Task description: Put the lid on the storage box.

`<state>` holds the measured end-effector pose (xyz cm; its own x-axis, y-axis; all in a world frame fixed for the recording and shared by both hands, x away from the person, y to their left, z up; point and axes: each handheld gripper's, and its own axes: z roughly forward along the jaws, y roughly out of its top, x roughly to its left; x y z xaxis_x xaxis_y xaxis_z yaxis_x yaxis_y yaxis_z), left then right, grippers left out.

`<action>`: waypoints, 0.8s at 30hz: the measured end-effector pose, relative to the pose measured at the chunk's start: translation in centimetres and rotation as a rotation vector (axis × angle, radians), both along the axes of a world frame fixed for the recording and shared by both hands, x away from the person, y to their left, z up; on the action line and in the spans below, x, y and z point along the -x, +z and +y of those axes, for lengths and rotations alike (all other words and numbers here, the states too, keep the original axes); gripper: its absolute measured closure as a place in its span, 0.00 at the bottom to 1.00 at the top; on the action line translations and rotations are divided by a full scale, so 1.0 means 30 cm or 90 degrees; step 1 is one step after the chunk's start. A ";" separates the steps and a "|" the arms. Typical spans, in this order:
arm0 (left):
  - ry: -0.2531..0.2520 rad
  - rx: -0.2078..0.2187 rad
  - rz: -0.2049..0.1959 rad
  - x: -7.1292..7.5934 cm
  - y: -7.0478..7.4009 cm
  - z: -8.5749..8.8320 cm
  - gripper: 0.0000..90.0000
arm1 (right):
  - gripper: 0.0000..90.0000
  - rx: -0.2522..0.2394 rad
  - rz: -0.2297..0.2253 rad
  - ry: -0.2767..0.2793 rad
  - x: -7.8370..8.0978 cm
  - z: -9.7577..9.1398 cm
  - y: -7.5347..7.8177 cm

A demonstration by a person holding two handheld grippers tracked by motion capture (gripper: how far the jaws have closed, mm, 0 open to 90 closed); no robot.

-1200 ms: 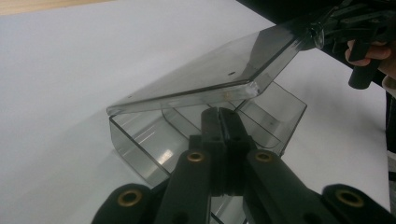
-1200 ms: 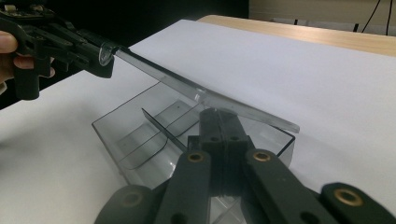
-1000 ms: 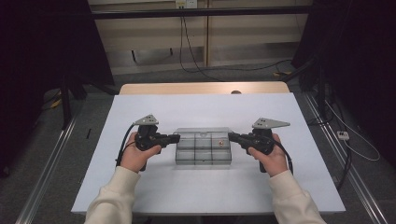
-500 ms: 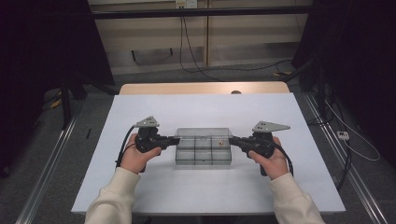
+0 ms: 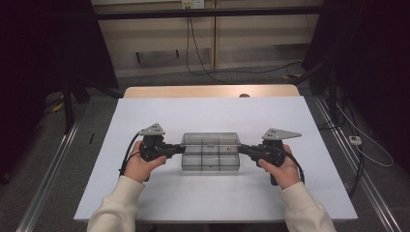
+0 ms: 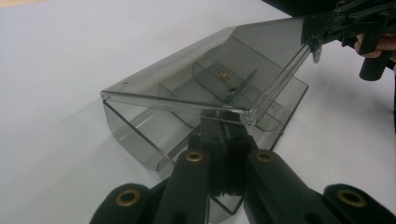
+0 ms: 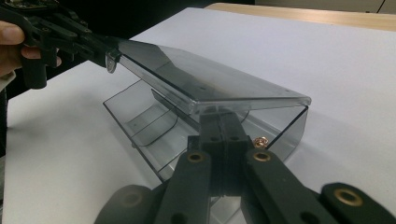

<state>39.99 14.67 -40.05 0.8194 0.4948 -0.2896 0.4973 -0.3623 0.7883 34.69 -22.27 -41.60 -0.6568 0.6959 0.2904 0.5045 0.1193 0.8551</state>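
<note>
Lifting of the hinged lid [image 6: 196,79] of a smoky clear compartment box [image 5: 211,152], which sits mid-table on the white table [image 5: 208,116], is judged to be in hand. At the left, the left gripper [image 5: 180,150] is seen with jaws pressed together, pinching the lid's near corner edge. In the middle, a small brass-coloured part [image 7: 259,141] lies in one compartment. At the right, the right gripper [image 5: 241,150] is likewise closed on the opposite lid corner. Risks noted: the thin, slick lid edge may slip from either pinch and snap down; uneven raising may twist the lid or strain its hinge; an upward pull may tip the light box and spill the part.
</note>
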 end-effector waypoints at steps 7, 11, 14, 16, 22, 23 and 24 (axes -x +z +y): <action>0.000 -0.002 0.000 0.009 -0.006 0.005 0.99 | 1.00 0.002 0.004 0.004 0.009 0.000 -0.007; -0.001 -0.006 -0.002 0.013 -0.008 0.006 0.99 | 1.00 0.001 0.006 0.005 0.014 -0.001 -0.009; -0.003 -0.006 -0.002 0.017 -0.010 0.006 0.99 | 1.00 0.002 0.007 0.006 0.018 -0.002 -0.011; -0.005 -0.010 -0.003 0.020 -0.011 0.007 0.99 | 1.00 0.002 0.007 0.006 0.020 -0.003 -0.013; -0.007 -0.012 -0.003 0.029 -0.013 0.009 0.99 | 1.00 0.003 0.009 0.008 0.028 -0.005 -0.015; -0.008 -0.012 -0.003 0.030 -0.014 0.009 0.99 | 1.00 0.002 0.010 0.006 0.029 -0.005 -0.016; -0.006 -0.011 -0.001 0.032 -0.016 0.008 0.99 | 1.00 0.002 0.011 0.007 0.031 -0.005 -0.016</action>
<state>39.04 14.92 -40.52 0.8249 0.4913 -0.2796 0.4920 -0.3806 0.7830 33.77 -22.40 -42.08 -0.6599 0.6891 0.2996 0.5174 0.1276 0.8462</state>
